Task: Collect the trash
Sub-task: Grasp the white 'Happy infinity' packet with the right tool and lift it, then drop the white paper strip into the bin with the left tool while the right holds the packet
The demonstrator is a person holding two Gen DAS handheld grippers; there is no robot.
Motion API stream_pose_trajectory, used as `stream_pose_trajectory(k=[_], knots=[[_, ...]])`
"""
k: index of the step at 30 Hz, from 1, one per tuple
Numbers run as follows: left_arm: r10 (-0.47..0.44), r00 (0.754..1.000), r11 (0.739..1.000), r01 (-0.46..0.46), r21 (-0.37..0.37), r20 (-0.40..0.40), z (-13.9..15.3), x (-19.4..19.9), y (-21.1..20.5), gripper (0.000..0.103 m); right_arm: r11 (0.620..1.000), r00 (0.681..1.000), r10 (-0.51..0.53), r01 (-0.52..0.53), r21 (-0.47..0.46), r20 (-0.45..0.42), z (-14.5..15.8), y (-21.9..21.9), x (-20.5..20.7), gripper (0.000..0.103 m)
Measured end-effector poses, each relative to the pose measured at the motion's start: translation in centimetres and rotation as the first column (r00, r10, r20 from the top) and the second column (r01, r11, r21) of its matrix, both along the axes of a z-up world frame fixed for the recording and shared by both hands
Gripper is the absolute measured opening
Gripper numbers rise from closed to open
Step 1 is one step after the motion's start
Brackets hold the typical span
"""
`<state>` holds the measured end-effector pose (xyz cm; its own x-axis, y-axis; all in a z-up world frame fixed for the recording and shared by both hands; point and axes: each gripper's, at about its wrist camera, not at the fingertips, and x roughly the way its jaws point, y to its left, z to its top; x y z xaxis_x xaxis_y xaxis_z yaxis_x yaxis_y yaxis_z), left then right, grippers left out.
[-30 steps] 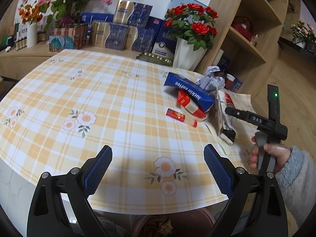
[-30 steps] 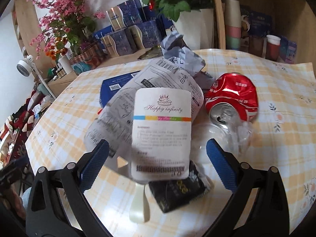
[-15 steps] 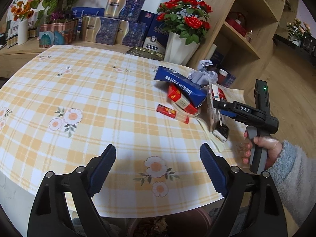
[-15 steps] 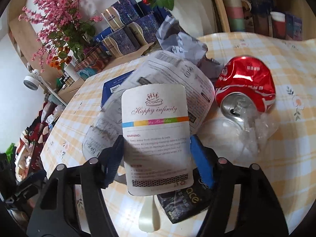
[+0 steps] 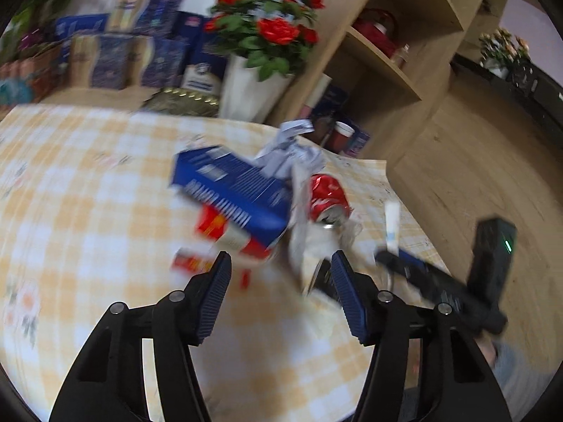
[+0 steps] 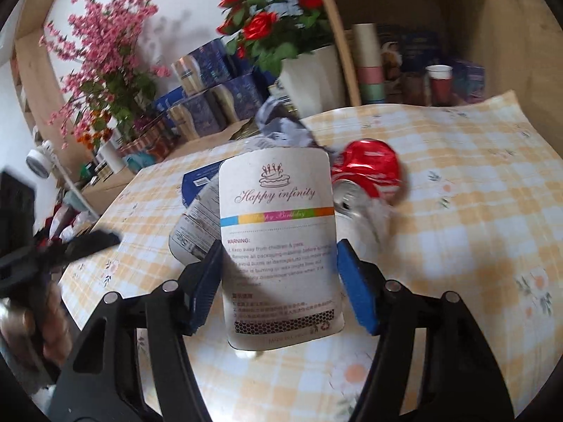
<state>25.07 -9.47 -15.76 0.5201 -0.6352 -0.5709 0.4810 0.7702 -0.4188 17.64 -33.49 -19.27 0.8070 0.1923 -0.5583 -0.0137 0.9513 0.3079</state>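
Change: lifted now, the white card packet (image 6: 278, 242) has come up off the table with the right gripper (image 6: 279, 274), whose jaws have closed in from a wide spread a second ago; the left gripper (image 5: 279, 295) has swung in toward the trash pile and narrowed its gap too.
Card packet: white, printed "Happy infinity" with a cake drawing and a rainbow stripe, held upright; the left wrist view shows it edge-on above the table's right edge.
Right gripper: blue pads pinching the packet by its two side edges, lower half of the card between them.
Left gripper: fingers part-way apart, nothing between them, pointing at the pile; this view is heavily motion-blurred.
Red can (image 6: 369, 172): crushed, lying on its side just right of the packet, mouth toward the camera, clear plastic wrap (image 6: 373, 218) against it.
Printed bag (image 6: 197, 225): grey-white, crumpled, behind the packet's left edge.
Blue box (image 5: 235, 193): tilted on top of red-and-white packets (image 5: 225, 232), left of the can.
Crumpled paper (image 5: 292, 151): grey-blue, at the far side of the pile.
Table (image 6: 475, 211): yellow check cloth with flowers, pile near its far right part.
Beyond: white pot of red roses (image 6: 274, 31), blue gift boxes (image 6: 218, 88), wooden shelf with cups (image 6: 438, 82).
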Motion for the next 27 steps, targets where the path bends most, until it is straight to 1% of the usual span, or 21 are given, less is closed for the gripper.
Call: stream_pose_trajectory(k=[3,4,6,9,12,14,15,16,17,19,21,24,27], knots=[[-0.045,0.999,0.998,0.045,0.032,-0.006,0.3,3.1,-3.6,0.055,0.999,0.999,-0.034,0.034,0.033,0.007,-0.3,-1.1,-1.6,0.065],[-0.046,0.999,0.998,0.046,0.045,-0.011,0.2,3.8,-4.3,0.051,0.998,0.999,-0.04,0.039,0.042,0.01,-0.3,-1.3,-2.0,0.065],[-0.054,0.998,0.996,0.055,0.074,-0.018,0.0,5.3,-5.9,0.05,0.998,0.999,-0.045,0.045,0.048,0.013,-0.5,-1.6,-2.8,0.065],[-0.082,0.997,0.987,0.083,0.14,-0.011,-0.6,7.0,-8.5,0.049,0.998,0.998,-0.056,0.055,0.043,0.019,-0.5,-2.0,-3.9,0.065],[-0.089,0.996,0.977,0.091,0.194,-0.019,-1.4,8.1,-9.9,0.046,0.996,0.997,-0.068,0.066,0.064,0.024,-0.6,-2.4,-5.0,0.065],[-0.085,0.996,0.971,0.089,0.221,-0.026,-1.9,8.7,-10.7,0.04,0.994,0.997,-0.077,0.075,0.081,0.023,-0.8,-2.8,-5.7,0.065],[-0.079,0.996,0.969,0.084,0.23,-0.033,-2.1,9.0,-11.0,0.035,0.993,0.997,-0.081,0.079,0.083,0.021,-0.9,-3.0,-6.0,0.065],[-0.075,0.997,0.969,0.081,0.235,-0.036,-2.2,9.0,-11.0,0.018,0.993,0.996,-0.086,0.084,0.084,0.018,-1.0,-3.1,-6.3,0.065],[-0.07,0.997,0.967,0.074,0.244,-0.028,-2.3,8.8,-11.1,0.012,0.993,0.996,-0.091,0.09,0.081,0.015,-1.1,-3.2,-6.5,0.065],[-0.087,0.996,0.967,0.086,0.24,-0.007,-2.0,7.9,-11.0,0.01,0.992,0.995,-0.1,0.098,0.079,0.013,-1.3,-3.4,-6.9,0.065],[-0.103,0.995,0.965,0.098,0.243,0.009,-1.6,6.8,-11.0,0.009,0.991,0.994,-0.108,0.106,0.087,0.012,-1.4,-3.5,-7.3,0.065],[-0.096,0.995,0.972,0.091,0.216,0.015,-0.6,5.4,-10.2,0.009,0.987,0.992,-0.121,0.118,0.104,0.02,-1.3,-3.6,-8.0,0.065],[-0.088,0.995,0.978,0.078,0.192,0.045,1.0,3.9,-9.0,0.009,0.986,0.992,-0.124,0.12,0.115,0.028,-1.1,-3.4,-8.5,0.065]])
